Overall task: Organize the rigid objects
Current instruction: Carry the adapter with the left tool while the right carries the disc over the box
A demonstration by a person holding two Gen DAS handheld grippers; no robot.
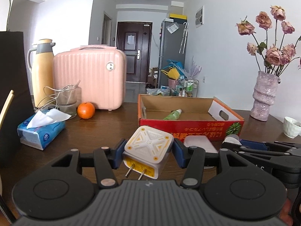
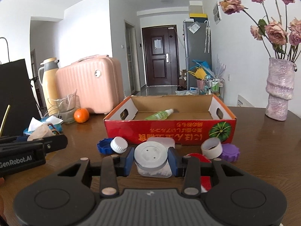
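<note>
My left gripper (image 1: 148,153) was clamped on a white and yellow charger (image 1: 147,153), its two prongs pointing back toward me, held just above the table (image 1: 105,130). My right gripper (image 2: 149,160) was pinching a small clear jar (image 2: 151,160) with a grey-white lid, both blue pads (image 2: 128,159) pressed against its sides.

Just past the jar lay a white flat case (image 2: 161,142), touching the front wall of the red box (image 2: 169,130). To the left of it a white cap (image 2: 118,144) leaned on a blue cap (image 2: 103,146). To the right sat a tape roll (image 2: 211,147) beside a purple cap (image 2: 230,152), with a red lid (image 2: 199,157) partly hidden under my right finger.

The box stood open in the middle of the table, holding one green bottle (image 2: 160,114) lying on its side.

Further left were an orange (image 1: 86,110), a glass (image 1: 67,100), a tissue pack (image 1: 42,130), a thermos (image 1: 42,71) and a pink case (image 1: 89,77). Off to the right stood a vase (image 1: 264,96) of dried roses, and a white cup (image 1: 291,127).
</note>
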